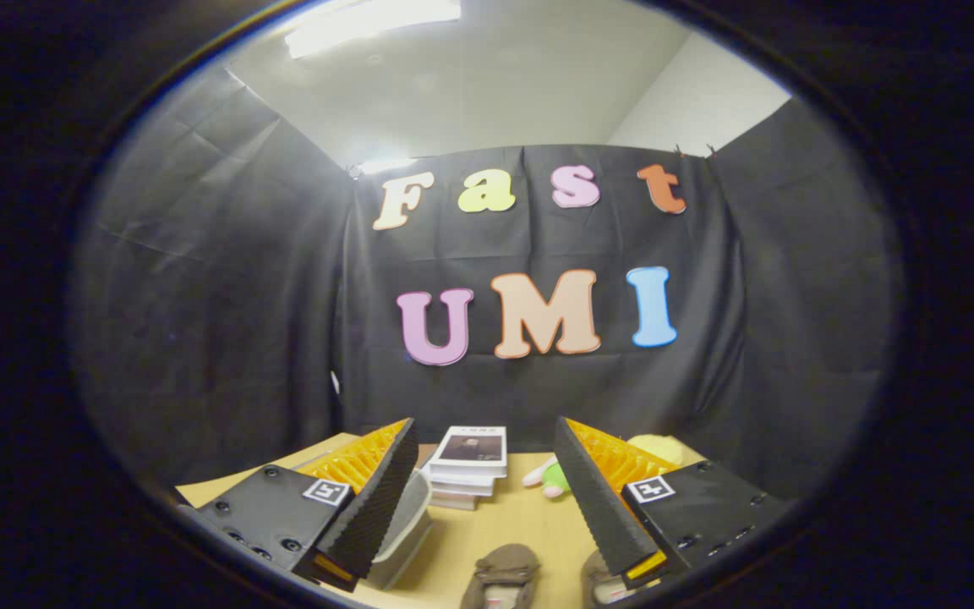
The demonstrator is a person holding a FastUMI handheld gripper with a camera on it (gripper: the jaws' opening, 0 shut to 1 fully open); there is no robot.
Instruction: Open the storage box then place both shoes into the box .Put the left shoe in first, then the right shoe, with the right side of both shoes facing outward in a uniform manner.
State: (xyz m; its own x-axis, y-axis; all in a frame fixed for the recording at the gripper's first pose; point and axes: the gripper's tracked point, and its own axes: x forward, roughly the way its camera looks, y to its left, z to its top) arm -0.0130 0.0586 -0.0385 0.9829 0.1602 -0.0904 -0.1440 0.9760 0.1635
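Jaws spread wide and released, gripping nothing, held above the desk (495, 524) with the gripper (487, 507) aimed level toward the booth's back wall.

Between the fingers, down on the wooden desk: two brown shoes (504, 575), side by side. One lying squarely in the gap, opening up and pale lining showing; the other (601, 584) just beside it, partly covered by the right finger (too little visible to tell left shoe from right).

Under and just beyond the left finger: the box (407, 533), translucent and pale, tucked mostly behind that finger. Open or closed cannot be told from here. Near the shoes, not touching them.

Further ahead, between the fingertips and toward the back of the desk: a stack of books (468, 469), top cover white with a dark picture. Standing close behind the box.

Beyond the right finger, at the desk's far side: a soft toy (556, 478), green and white with a yellow part behind, half hidden by the finger (shape unclear). Well apart from the books.

Black cloth on three sides behind the desk, white ceiling above with a bright lamp (373, 25).
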